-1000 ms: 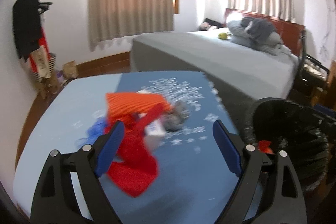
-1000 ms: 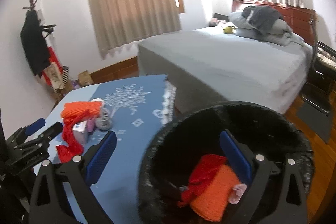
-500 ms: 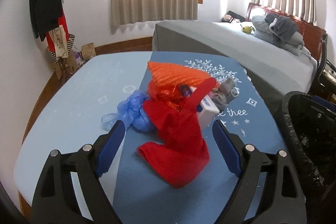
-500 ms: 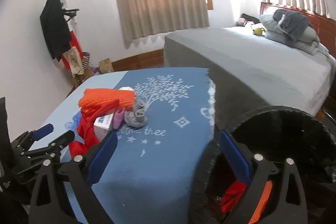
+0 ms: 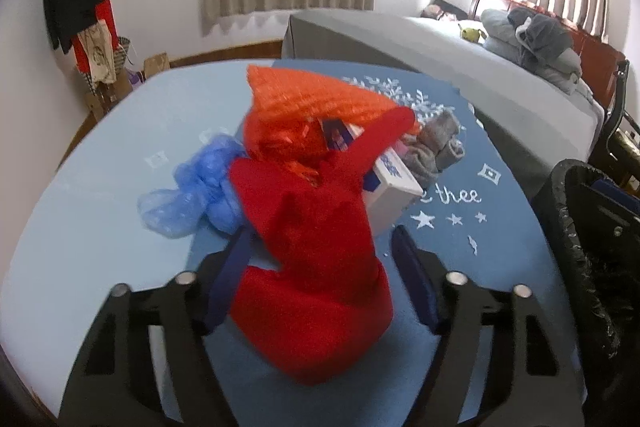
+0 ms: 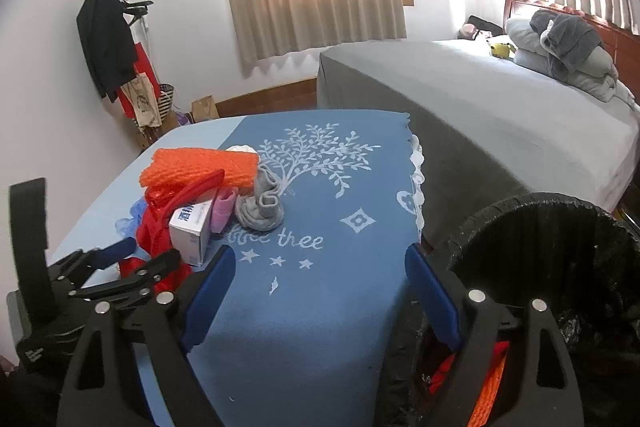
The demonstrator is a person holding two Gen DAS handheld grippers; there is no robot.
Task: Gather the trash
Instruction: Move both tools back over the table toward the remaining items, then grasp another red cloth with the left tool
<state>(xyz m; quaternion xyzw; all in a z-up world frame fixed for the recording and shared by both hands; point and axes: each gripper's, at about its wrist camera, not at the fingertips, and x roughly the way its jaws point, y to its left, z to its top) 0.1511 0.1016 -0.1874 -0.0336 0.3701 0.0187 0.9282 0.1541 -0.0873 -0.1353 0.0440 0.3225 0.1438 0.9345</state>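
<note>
On the blue tablecloth (image 5: pixel 472 267) lies a trash pile: a red plastic bag (image 5: pixel 312 211), an orange mesh net (image 5: pixel 316 99), a crumpled blue bag (image 5: pixel 192 187), a white box (image 5: pixel 392 195) and grey socks (image 5: pixel 436 147). My left gripper (image 5: pixel 320 279) straddles the near end of the red bag with its jaws closing; the right pad still stands off it. My right gripper (image 6: pixel 320 267) hovers over the cloth's edge beside the black bin (image 6: pixel 540 247), jaws wide, closing a little, with nothing between them. Red and orange trash (image 6: pixel 492 379) lies in the bin.
A grey bed (image 6: pixel 500 115) with folded bedding stands beyond the table on the right. A coat rack (image 6: pixel 108 39) with bags is in the far left corner. The bin stands just off the table's right edge.
My left gripper came down and forward over the pile, and its jaws narrowed around the red bag. My right gripper swung left from above the bin to the table edge.
</note>
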